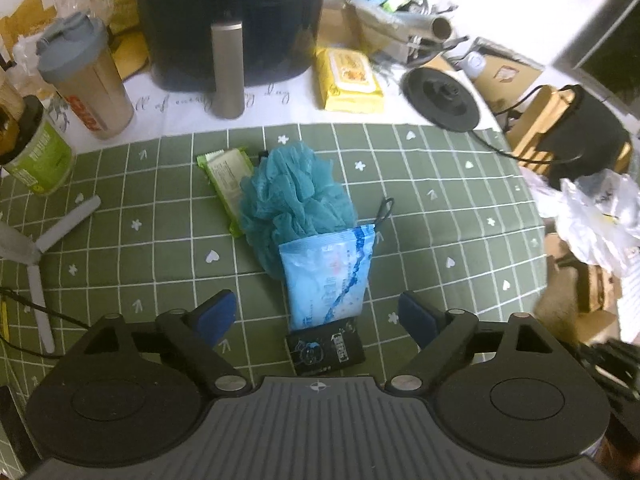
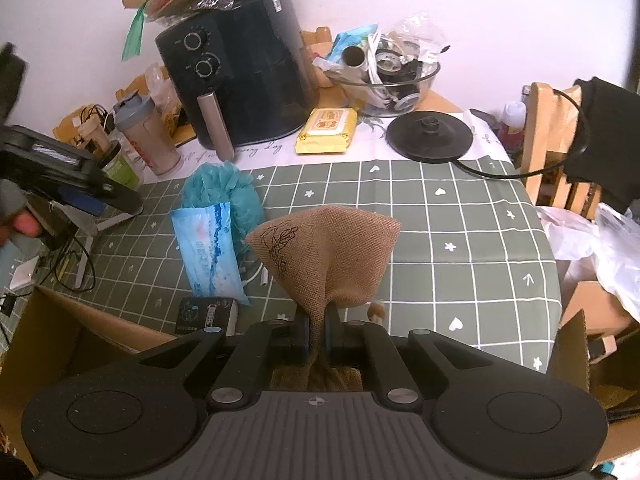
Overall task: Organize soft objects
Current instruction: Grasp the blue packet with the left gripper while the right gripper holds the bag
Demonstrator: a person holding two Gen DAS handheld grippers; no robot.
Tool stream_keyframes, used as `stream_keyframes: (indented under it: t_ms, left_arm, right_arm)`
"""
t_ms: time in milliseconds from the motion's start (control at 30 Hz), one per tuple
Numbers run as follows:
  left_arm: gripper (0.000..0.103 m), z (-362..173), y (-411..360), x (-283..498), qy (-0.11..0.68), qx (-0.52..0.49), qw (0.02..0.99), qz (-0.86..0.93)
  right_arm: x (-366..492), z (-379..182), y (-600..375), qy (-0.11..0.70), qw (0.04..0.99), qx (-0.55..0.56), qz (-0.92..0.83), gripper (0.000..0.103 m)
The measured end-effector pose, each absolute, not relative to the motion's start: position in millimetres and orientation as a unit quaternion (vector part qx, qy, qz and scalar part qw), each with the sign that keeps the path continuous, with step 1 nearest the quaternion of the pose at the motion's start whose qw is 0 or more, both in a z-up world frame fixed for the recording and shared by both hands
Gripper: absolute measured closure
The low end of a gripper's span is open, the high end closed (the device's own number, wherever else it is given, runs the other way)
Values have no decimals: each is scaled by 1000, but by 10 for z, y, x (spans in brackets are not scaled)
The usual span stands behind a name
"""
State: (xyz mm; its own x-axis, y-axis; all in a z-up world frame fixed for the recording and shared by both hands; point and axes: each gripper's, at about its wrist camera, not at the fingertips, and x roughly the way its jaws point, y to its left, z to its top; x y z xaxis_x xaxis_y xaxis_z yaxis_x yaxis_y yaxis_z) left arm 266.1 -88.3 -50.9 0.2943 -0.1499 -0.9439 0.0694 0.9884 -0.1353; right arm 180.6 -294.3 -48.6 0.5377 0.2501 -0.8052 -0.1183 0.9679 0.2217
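On the green checked cloth (image 1: pixel 440 208) lie a teal mesh bath pouf (image 1: pixel 292 196), a light blue tissue pack (image 1: pixel 330 276) leaning on it, a small black packet (image 1: pixel 325 346) and a green wrapped bar (image 1: pixel 226 184). My left gripper (image 1: pixel 316 316) hangs open above the blue pack and black packet, its blue pads wide apart and touching nothing. My right gripper (image 2: pixel 318 326) is shut on the neck of a brown burlap pouch (image 2: pixel 324 248), held above the cloth (image 2: pixel 460 216). The pouf (image 2: pixel 222 192), blue pack (image 2: pixel 210 248) and black packet (image 2: pixel 204 314) lie to its left.
A black air fryer (image 1: pixel 236 20), shaker bottle (image 1: pixel 88 80), green can (image 1: pixel 40 160), yellow wipes pack (image 1: pixel 350 80) and black kettle base (image 1: pixel 440 96) stand behind. A glass bowl of clutter (image 2: pixel 388 76) sits at the back. An open cardboard box (image 2: pixel 60 340) lies below the right gripper.
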Motion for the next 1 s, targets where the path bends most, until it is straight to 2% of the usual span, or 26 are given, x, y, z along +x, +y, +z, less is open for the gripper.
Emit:
stream_keyframes:
  t_ms: [267,600,867,1000]
  left_arm:
    - [13,-888,-1089,2875,622,-21,782,-25]
    - [13,-1226,-1195,3100,646,-52,761,14]
    - [14,-1433,-1282,3212,659,-16,751,39]
    - [32,-1462,-1297,3209,661,-12,750,33]
  right_arm:
    - [1604,-451,-3077,464,876,93,96,94]
    - [1354,-504,-3191,469,871,114,86,94]
    - [1253,-507,-3260,471,872,111,76,93]
    - [1232,-504,-3286,472,872,109,73,93]
